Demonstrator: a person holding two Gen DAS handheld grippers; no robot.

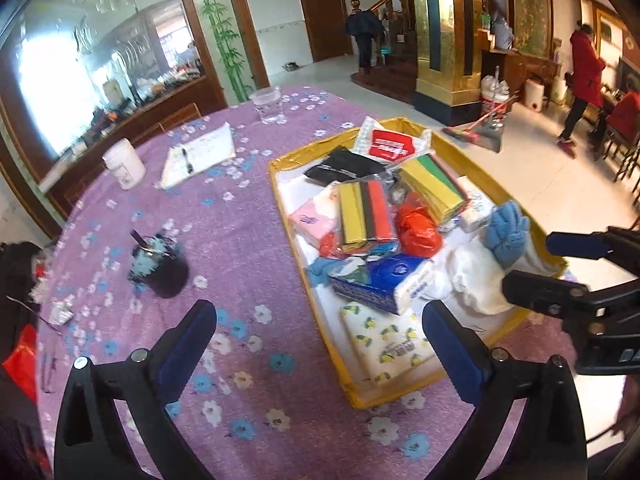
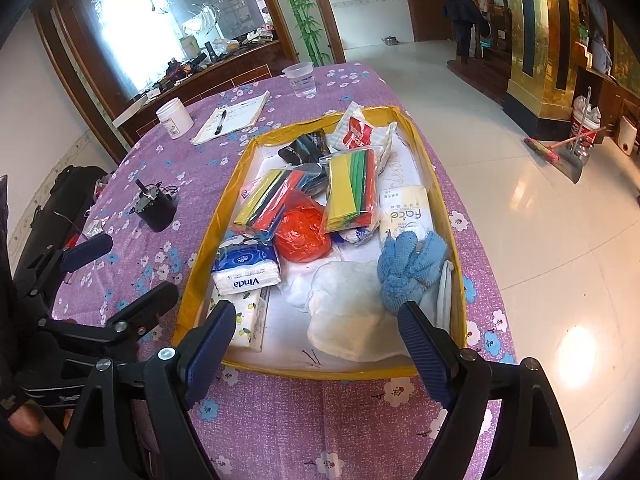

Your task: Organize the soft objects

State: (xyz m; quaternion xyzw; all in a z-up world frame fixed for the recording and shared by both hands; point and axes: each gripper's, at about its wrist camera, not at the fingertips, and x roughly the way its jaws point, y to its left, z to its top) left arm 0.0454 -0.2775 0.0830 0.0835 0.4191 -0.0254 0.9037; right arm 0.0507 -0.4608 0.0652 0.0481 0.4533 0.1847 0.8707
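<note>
A yellow-rimmed tray [image 2: 200, 264] on the purple flowered tablecloth holds several soft things. Among them are a blue Vinda tissue pack [image 2: 244, 268], a white cloth [image 2: 348, 320], a blue knitted cloth [image 2: 412, 268], a red plastic bag [image 2: 302, 232], two bags of coloured sponges [image 2: 352, 192] and a lemon-print tissue pack [image 1: 388, 344]. My right gripper [image 2: 316, 312] is open over the tray's near end, above the white cloth, holding nothing. My left gripper [image 1: 318, 312] is open and empty, straddling the tray's left rim [image 1: 288, 216] near the lemon-print pack.
Left of the tray stand a black cup [image 2: 156, 208], a white jar [image 2: 174, 116], a notepad with a pen [image 2: 232, 118] and a clear plastic cup [image 2: 302, 78]. The table edge drops to tiled floor on the right. A person in red [image 1: 584, 68] stands far off.
</note>
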